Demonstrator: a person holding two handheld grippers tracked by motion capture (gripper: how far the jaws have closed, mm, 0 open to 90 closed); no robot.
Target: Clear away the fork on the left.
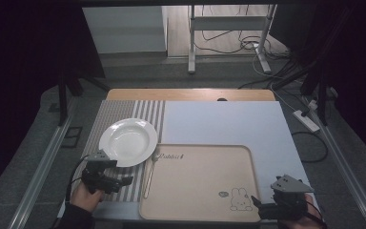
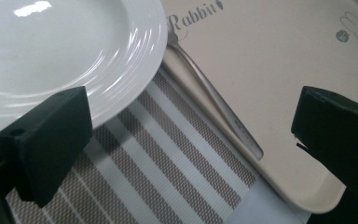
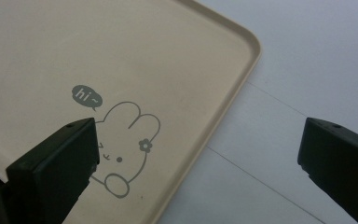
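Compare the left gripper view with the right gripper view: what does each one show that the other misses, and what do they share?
Left gripper view alone: the white plate resting on the striped placemat, a metal fork lying along the tray's edge, and the "Rabbit" lettering.

Right gripper view alone: the "hi~" speech bubble up close, the tray's rounded corner, and the pale blue table cover beside it.

Shared: the beige tray with its bunny drawing, and a pair of black jaws standing wide apart, holding nothing.
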